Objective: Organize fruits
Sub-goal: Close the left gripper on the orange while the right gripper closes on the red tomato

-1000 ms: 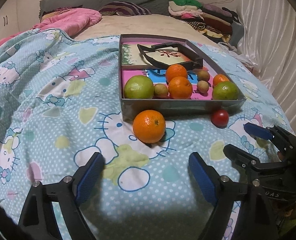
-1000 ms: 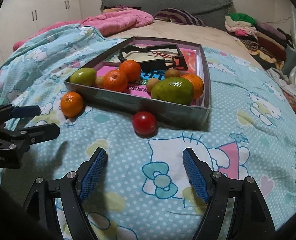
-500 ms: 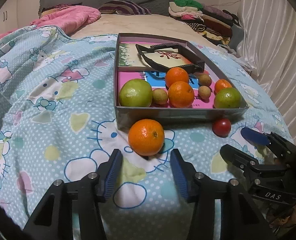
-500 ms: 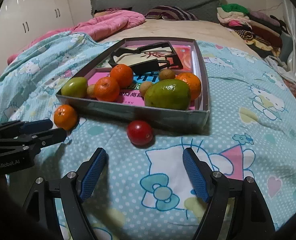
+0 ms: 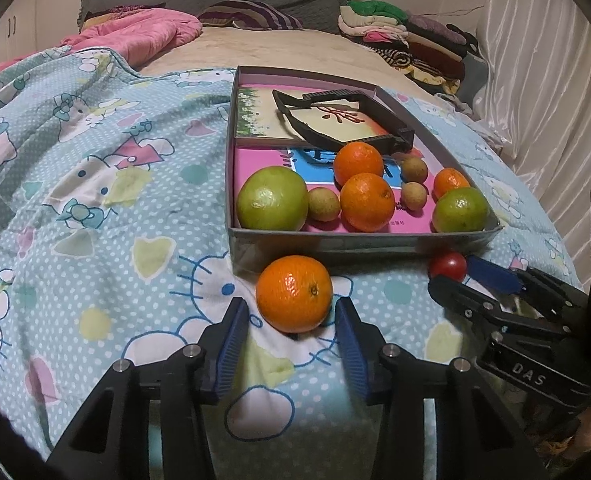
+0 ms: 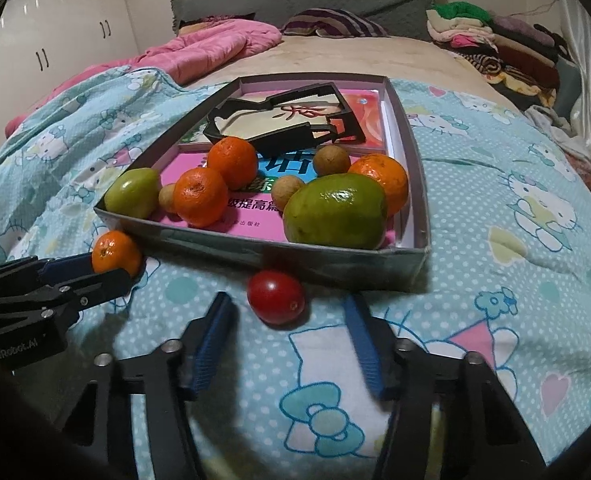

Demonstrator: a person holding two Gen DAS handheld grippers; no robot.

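Note:
A loose orange (image 5: 294, 293) lies on the bedspread in front of the grey box (image 5: 355, 240). My left gripper (image 5: 291, 320) is open, its blue pads on either side of the orange's near half, not pressing it. A small red fruit (image 6: 276, 297) lies in front of the box's near wall (image 6: 279, 258). My right gripper (image 6: 287, 320) is open, its pads flanking the red fruit just short of it. The box holds two green fruits, three oranges and three small brown fruits on books. The loose orange also shows in the right wrist view (image 6: 116, 252).
A black plastic frame (image 5: 343, 120) lies in the far half of the box. A pink quilt (image 5: 135, 36) and folded clothes (image 5: 407, 36) are at the far end of the bed. A curtain (image 5: 555, 100) hangs on the right.
Both grippers have moved forward toward the box. The left gripper's jaws have narrowed and now straddle the orange. The right gripper has come up to the red fruit.

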